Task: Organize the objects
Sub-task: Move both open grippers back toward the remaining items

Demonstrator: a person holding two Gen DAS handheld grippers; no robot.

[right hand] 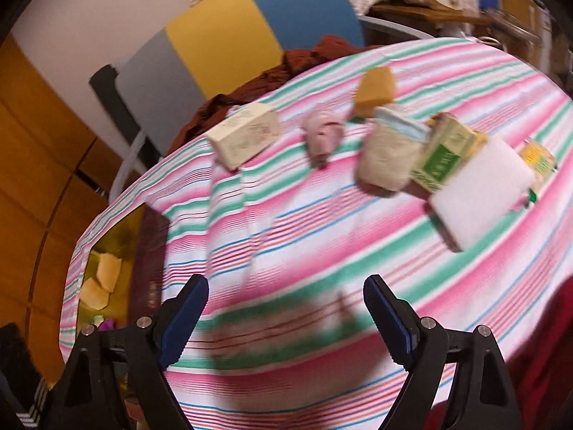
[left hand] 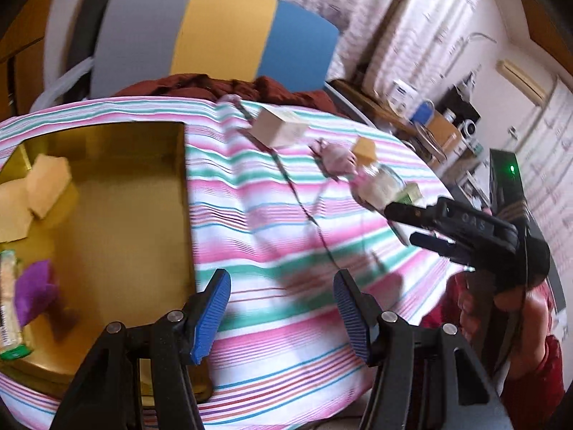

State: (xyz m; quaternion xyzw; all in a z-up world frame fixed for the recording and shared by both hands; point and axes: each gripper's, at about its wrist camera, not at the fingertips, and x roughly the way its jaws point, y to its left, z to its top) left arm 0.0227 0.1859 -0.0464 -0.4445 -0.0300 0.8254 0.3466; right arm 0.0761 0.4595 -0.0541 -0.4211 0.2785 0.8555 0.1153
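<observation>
Blue-padded left tool (left hand: 281,317) gapes empty over the striped table (left hand: 250,215) beside a gold tin (left hand: 118,215); right tool (right hand: 284,317), equally wide, empty, faces a cream box (right hand: 245,138) and white sponge (right hand: 480,182).

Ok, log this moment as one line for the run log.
left gripper: open, empty, beside gold tin | right gripper: open, empty, over striped cloth | cream box, white sponge: on cloth, not yet binned
</observation>
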